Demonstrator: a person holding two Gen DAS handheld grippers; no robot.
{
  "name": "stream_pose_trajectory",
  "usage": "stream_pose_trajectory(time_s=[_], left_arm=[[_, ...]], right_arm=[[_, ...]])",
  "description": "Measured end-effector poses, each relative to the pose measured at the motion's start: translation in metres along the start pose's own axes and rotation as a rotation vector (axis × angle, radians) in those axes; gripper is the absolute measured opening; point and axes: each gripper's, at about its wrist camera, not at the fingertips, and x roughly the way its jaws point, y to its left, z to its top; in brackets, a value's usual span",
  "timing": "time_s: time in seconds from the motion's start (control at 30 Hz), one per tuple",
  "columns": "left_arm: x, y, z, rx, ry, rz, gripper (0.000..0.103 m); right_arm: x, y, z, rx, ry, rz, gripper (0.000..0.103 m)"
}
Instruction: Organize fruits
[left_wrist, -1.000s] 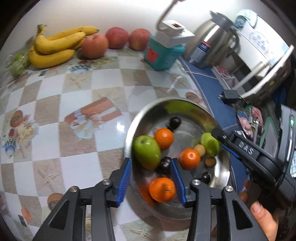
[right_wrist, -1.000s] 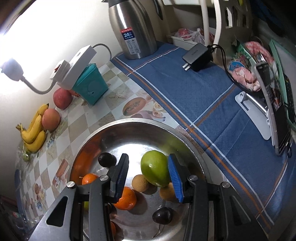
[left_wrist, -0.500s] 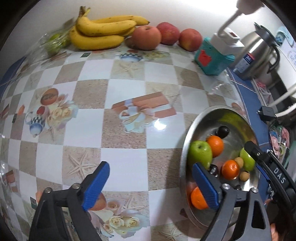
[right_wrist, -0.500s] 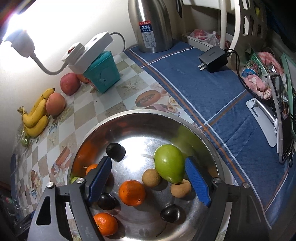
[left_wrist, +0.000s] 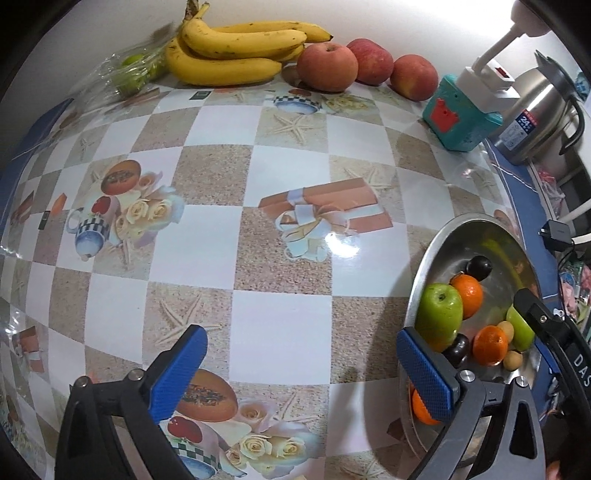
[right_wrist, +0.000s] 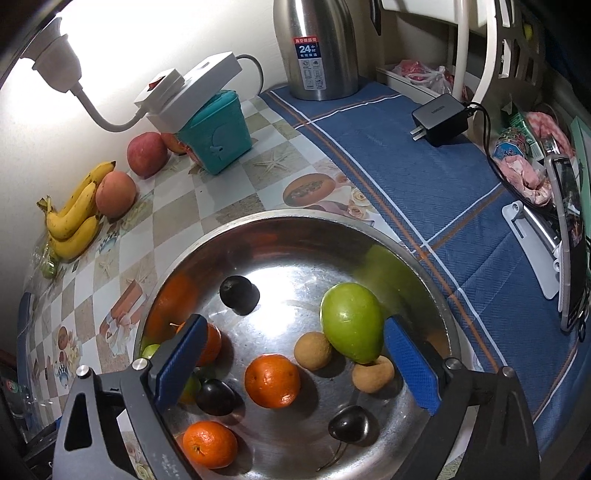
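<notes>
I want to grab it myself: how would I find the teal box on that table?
Start at the tall steel flask against the wall, where the blue cloth meets the checkered tabletop. Just beside it stands the teal box. It alone has a white power strip lying on top.

The left gripper's blue finger covers most of an orange at the near edge of the steel bowl, and the bowl's near rim is lost behind the black frame. From the right side, another blue finger hides half an orange and most of a green apple behind it. The kettle is cut off at the top. By the far wall, something green in a clear bag is too crumpled and blurred to name. The kettle's label carries small print I cannot read.
</notes>
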Motion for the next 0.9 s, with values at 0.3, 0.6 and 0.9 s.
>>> stream_pose_trajectory(time_s=[0.3,0.6,0.9], left_arm=[[-0.001,0.004,-0.001,0.033,-0.023,0.07,0.103],[-0.014,0.009,0.001,0.065,-0.078,0.181,0.103],[-0.019,0.018,-0.006,0.075,-0.07,0.267,0.103]], right_arm=[[-0.002,0.014,-0.003,-0.06,-0.007,0.009,0.096],[-0.006,0.031,-0.01,-0.104,-0.008,0.016,0.096],[-0.012,0.05,-0.022,-0.161,-0.001,0.011,0.096]])
